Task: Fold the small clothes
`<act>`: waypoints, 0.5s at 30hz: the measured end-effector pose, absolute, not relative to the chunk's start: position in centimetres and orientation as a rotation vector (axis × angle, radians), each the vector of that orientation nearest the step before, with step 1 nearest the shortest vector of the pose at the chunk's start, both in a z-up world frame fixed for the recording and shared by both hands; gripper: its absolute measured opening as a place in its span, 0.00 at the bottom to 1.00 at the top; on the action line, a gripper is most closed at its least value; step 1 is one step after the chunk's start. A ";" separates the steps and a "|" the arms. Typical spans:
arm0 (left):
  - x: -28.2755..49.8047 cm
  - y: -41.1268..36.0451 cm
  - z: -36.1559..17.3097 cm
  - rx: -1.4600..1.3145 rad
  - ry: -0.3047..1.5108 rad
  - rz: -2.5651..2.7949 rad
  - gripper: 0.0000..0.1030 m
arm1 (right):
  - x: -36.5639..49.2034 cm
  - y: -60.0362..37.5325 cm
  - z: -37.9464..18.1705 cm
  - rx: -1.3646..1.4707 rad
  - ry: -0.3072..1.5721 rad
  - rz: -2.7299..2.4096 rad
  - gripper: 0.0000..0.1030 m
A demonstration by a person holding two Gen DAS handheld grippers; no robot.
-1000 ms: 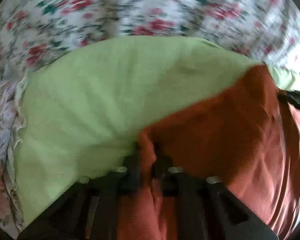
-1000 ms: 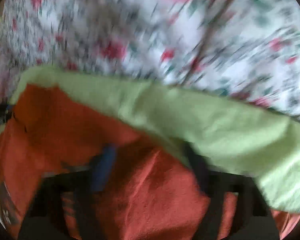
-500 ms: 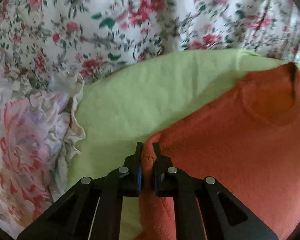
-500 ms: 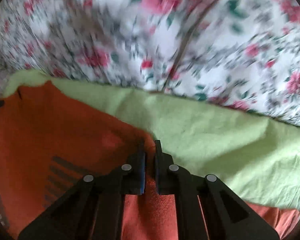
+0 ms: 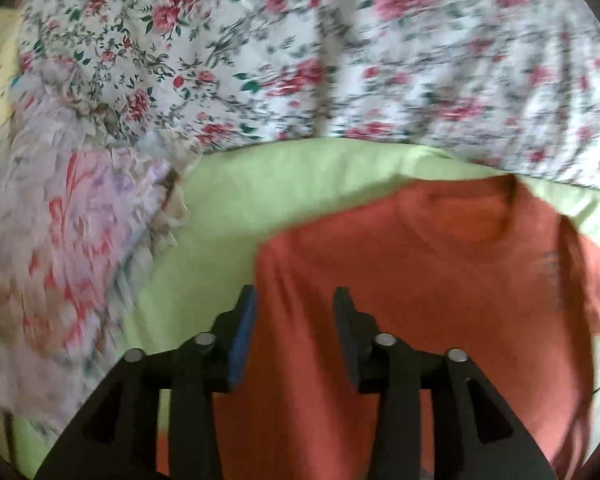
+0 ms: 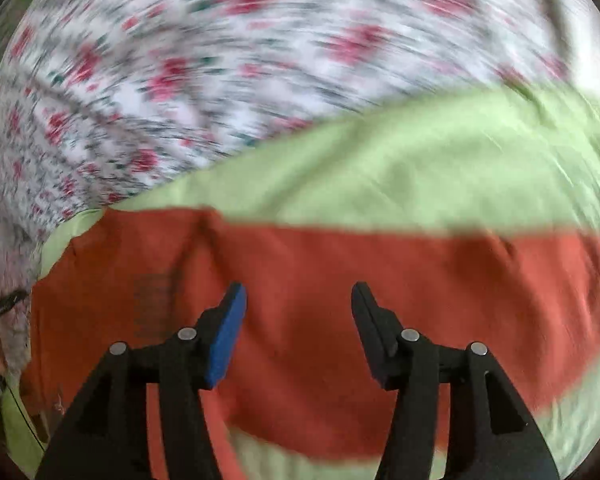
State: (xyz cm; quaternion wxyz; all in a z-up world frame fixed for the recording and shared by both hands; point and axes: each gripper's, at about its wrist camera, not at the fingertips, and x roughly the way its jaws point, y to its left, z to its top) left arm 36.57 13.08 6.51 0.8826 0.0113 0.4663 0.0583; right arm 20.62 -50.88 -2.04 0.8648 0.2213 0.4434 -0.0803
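A small rust-orange T-shirt lies flat on a light green cloth, its neckline at the far side. My left gripper is open and empty, hovering over the shirt's left edge. In the right wrist view the same shirt stretches across the green cloth. My right gripper is open and empty above the shirt's middle. This view is motion-blurred.
A floral bedsheet covers the bed beyond the green cloth and shows blurred in the right wrist view. A crumpled pale floral garment with frilled edge lies left of the green cloth.
Both grippers were shut on the orange shirt; both have now opened and let it go. The shirt lies flat, and both grippers have pulled back a little.
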 end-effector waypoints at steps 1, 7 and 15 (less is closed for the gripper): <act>34.4 11.7 5.6 -0.002 0.962 0.095 0.46 | 19.0 -52.0 -3.7 0.505 0.933 -0.203 0.54; 27.5 5.4 1.1 -0.092 1.000 0.011 0.52 | 9.7 -58.8 -6.7 0.750 0.893 -0.454 0.54; 25.2 2.0 -5.4 -0.206 1.096 0.035 0.52 | 8.8 -66.8 -6.4 0.929 0.728 -0.623 0.54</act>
